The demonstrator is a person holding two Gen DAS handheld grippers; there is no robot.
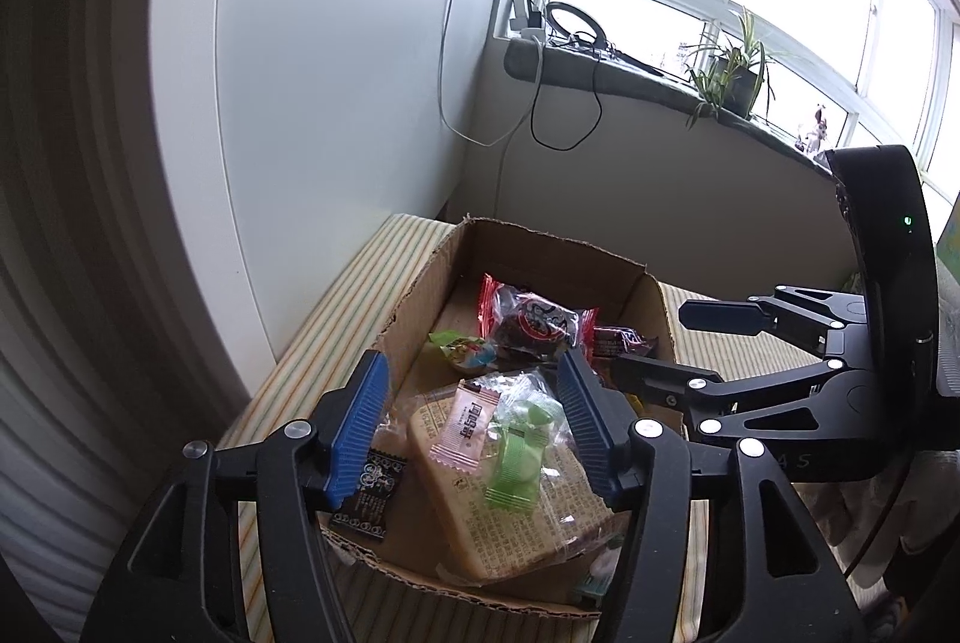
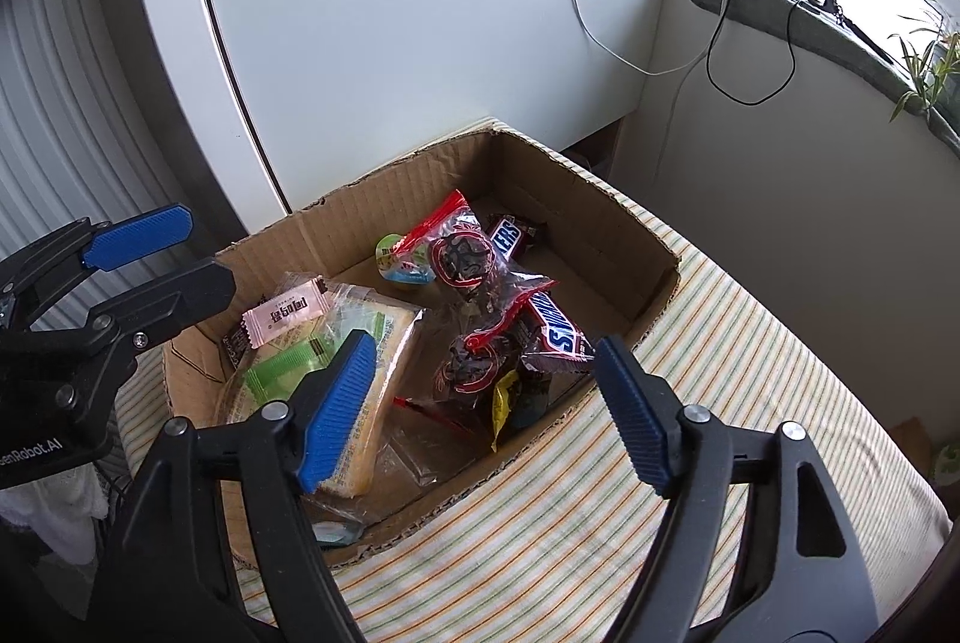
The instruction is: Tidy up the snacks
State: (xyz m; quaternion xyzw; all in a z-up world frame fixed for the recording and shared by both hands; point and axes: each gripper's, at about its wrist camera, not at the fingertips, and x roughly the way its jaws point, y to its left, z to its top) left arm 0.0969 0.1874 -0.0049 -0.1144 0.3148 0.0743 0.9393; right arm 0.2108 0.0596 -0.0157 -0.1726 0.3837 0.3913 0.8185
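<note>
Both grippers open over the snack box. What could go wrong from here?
1. The left gripper hangs over stacked items: the pink candy and green candy lie on the wrapped bread, so closing may grab several or none.
2. The right gripper is near crinkly Snickers bars, which may slip.
3. The cardboard box has torn low walls; a finger could snag it.

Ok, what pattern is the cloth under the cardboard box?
The cloth has thin green and orange stripes on cream, clearest in the right wrist view.
</note>
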